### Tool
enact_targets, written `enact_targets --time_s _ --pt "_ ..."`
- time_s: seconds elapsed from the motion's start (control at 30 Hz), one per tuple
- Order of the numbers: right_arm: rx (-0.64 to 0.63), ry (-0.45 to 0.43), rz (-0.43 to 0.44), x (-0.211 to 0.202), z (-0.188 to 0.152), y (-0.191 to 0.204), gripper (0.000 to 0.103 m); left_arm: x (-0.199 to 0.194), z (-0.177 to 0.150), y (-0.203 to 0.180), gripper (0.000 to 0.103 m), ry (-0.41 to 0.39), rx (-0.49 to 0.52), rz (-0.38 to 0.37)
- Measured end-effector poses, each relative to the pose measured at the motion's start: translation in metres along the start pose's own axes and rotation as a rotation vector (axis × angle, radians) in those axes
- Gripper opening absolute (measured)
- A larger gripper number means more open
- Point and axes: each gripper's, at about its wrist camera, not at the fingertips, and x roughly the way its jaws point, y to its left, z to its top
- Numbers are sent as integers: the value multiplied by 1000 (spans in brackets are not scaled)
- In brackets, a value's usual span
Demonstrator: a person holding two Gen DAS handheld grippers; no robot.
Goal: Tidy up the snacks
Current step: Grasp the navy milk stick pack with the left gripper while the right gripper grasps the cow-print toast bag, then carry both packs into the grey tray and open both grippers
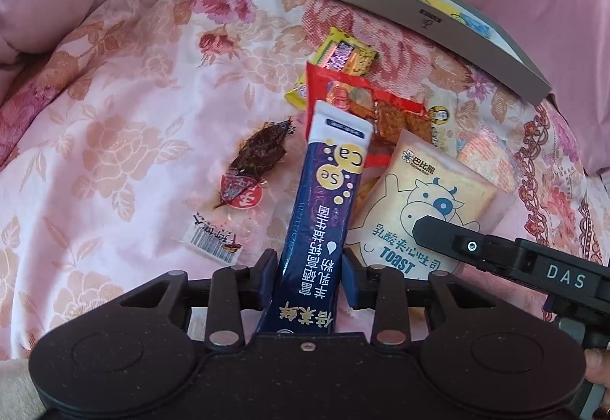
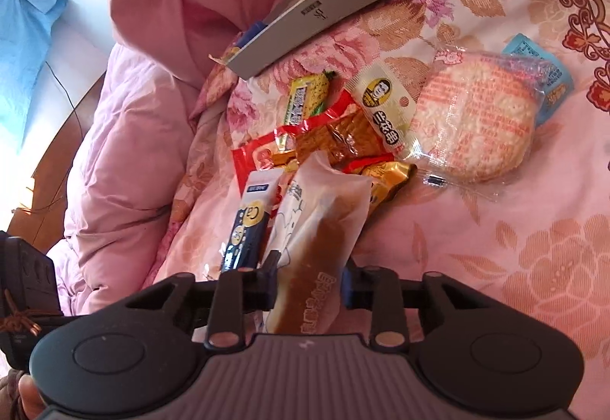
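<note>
Already the left gripper (image 1: 309, 267) pinches the blue sachet (image 1: 324, 191) and the right gripper (image 2: 309, 279) pinches the toast packet (image 2: 320, 229), both above the snack pile (image 1: 366, 103). Slick wrappers could slip out short of the grey box (image 1: 400, 0).

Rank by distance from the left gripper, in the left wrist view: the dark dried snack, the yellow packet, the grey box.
From the left gripper, which holds the blue stick:
1. Dark dried snack, left of the stick on the quilt.
2. Yellow packet, ahead, partly under the red packet.
3. Grey box, farthest, upper right.
</note>
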Motion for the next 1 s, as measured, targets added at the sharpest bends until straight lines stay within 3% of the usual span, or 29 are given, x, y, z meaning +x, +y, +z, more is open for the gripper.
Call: enact_targets --time_s 0.23,0.5,0.67,1.0 --pt "-120 -54 -41 -18 -4 19 25 -5 -4 -6 31 -24 44 -26" --pt "-322 -146 -146 -38 -8 50 24 -12 -7 -10 29 -71 69 -49" --pt "-383 -183 -164 -44 -8 55 24 -18 -11 -12 28 -90 87 -49" --pt "-471 -252 -207 -53 -7 63 23 -39 -6 -14 28 -234 65 -78"
